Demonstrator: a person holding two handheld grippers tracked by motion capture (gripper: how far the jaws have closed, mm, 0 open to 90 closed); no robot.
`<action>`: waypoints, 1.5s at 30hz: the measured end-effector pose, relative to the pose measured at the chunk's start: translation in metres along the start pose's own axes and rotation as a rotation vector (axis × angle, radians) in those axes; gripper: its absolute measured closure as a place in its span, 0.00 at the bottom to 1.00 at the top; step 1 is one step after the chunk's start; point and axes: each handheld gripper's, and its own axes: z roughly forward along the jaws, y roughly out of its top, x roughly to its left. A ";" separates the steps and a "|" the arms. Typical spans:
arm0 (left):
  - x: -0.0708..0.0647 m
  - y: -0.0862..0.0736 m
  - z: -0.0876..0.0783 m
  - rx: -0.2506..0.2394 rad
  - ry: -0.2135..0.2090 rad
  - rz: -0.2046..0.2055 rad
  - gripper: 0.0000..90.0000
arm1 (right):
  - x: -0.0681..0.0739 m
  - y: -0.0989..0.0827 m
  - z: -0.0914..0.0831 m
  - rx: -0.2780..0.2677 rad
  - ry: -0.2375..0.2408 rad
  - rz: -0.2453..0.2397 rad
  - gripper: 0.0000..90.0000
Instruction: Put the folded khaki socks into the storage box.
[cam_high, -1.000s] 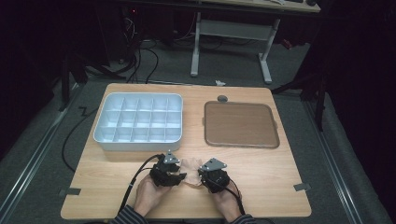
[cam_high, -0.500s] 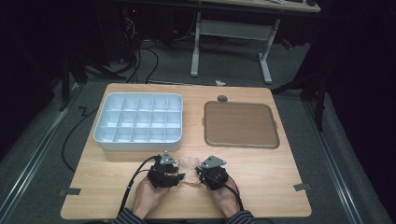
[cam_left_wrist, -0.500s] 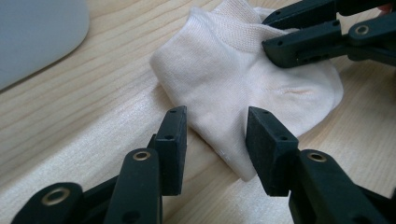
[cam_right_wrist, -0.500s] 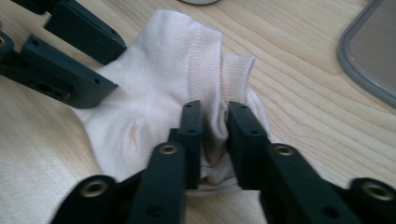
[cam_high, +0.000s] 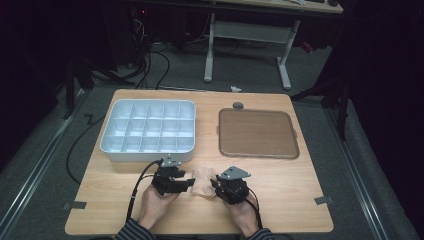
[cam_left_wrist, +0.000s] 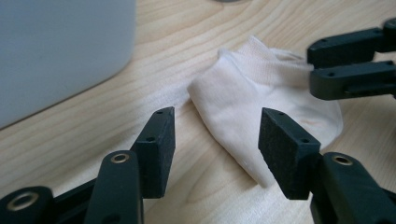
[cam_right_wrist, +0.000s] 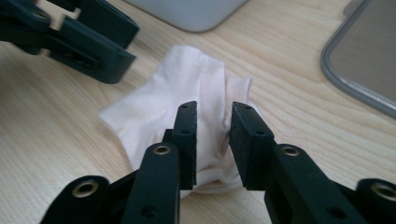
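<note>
High view shows one wooden table (cam_high: 300, 185) with one white compartment tray (cam_high: 148, 131) at upper left of its top, one brown flat tray (cam_high: 258, 133) at upper right, and one small cream sock (cam_high: 203, 182) low in the frame, between two grippers held in two hands. The left gripper (cam_high: 186, 184) sits just left of the sock, the right gripper (cam_high: 215, 184) just right of it.

Left gripper view has its jaws spread wide, having just been opening; the sock (cam_left_wrist: 261, 109) lies on the wood between and beyond the two pads, touched by neither, so this claw is released. The right gripper's jaws reach in at the upper right of that frame.

Right gripper view shows a narrow gap between its jaws, which have just been closing a little; a bunched fold of the sock (cam_right_wrist: 187, 93) stands between the pads, grasped.
</note>
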 end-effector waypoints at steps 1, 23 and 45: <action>0.003 0.001 0.001 -0.004 -0.014 -0.019 0.52 | 0.001 0.001 -0.002 -0.009 0.002 0.000 0.83; 0.012 0.019 0.036 0.074 -0.054 -0.074 0.51 | 0.021 -0.008 0.016 0.057 0.053 -0.023 0.93; 0.003 0.017 0.039 0.088 -0.062 -0.033 0.75 | 0.022 -0.013 0.016 0.062 0.044 -0.045 0.94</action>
